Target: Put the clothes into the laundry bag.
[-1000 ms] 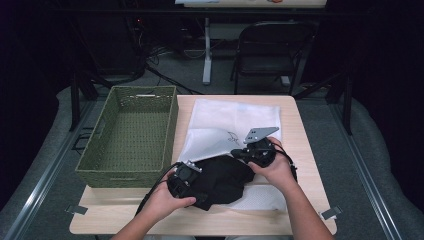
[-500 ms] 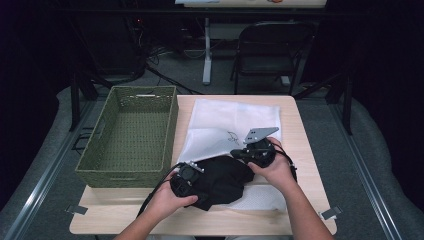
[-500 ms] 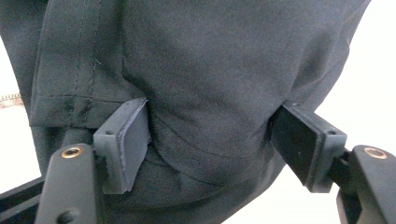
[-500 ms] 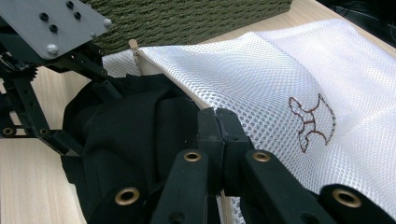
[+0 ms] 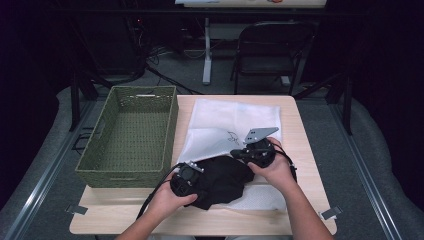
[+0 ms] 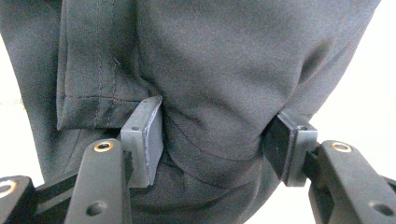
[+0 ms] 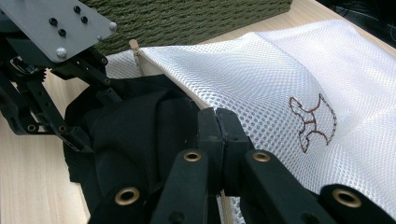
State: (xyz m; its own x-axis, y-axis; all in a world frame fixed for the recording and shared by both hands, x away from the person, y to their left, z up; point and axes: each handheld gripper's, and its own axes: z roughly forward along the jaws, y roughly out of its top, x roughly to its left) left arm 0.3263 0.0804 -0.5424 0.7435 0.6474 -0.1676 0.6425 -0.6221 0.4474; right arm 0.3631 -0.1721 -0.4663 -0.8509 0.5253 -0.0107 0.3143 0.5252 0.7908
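At the left stands a green woven basket (image 5: 131,132) with nothing in it. Just right of it, near the table's (image 5: 300,150) front edge, the left gripper (image 5: 186,180) has been closing its jaws around a fold of the black garment (image 5: 222,180), pads at the cloth. Farther right, the right gripper (image 5: 239,154) is clamped tight on the white mesh bag's (image 5: 235,120) edge, the garment lying at its mouth.
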